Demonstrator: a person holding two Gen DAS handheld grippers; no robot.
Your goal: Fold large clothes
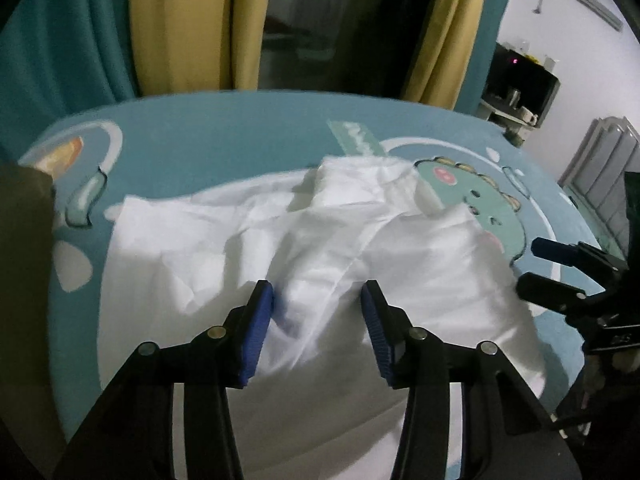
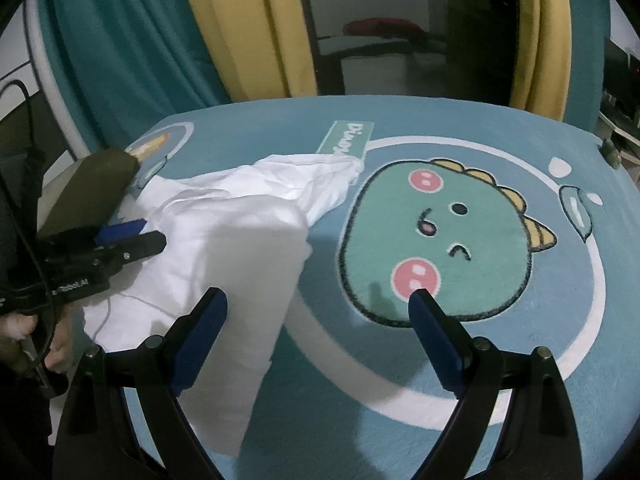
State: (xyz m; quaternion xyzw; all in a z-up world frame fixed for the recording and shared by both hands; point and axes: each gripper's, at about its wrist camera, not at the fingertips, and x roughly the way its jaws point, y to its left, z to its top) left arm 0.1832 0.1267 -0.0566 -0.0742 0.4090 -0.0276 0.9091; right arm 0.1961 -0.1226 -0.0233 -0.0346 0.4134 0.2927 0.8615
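White garment (image 2: pixel 224 240) lies crumpled on dinosaur rug (image 2: pixel 520 380), right gripper (image 2: pixel 318 296) jaws apart.

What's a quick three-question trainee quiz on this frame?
1. True or false: the left tongs are clamped on the white garment.
2. The right tongs hang over: A the curtain, B the dinosaur rug, C a shelf?
3. What colour are the tong pads?

Key: 1 false, both tongs stand open, nothing pinched; 2 B; 3 blue.
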